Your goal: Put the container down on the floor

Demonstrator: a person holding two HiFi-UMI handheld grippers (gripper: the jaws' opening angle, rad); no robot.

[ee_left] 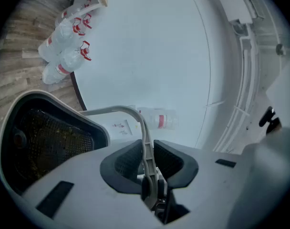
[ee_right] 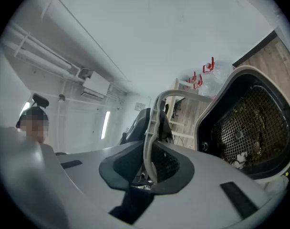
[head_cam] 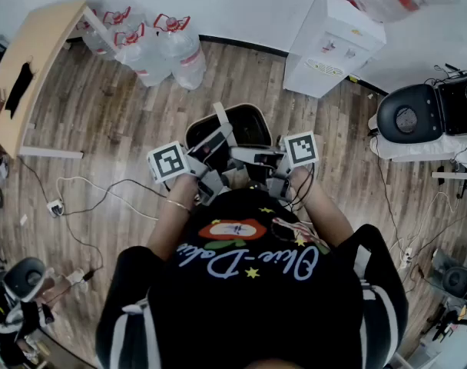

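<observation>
Container (head_cam: 253,129) between left tongs (ee_left: 147,165), right tongs (ee_right: 152,163) — handle (ee_left: 121,109) clamped.

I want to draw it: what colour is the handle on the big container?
Pale grey. The thin curved plastic handle shows best in the left gripper view.

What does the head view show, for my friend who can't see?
A person's left gripper and right gripper hold a dark container by its pale handle, over a wooden floor. Water bottles lie near the wall, beside a table.
</observation>
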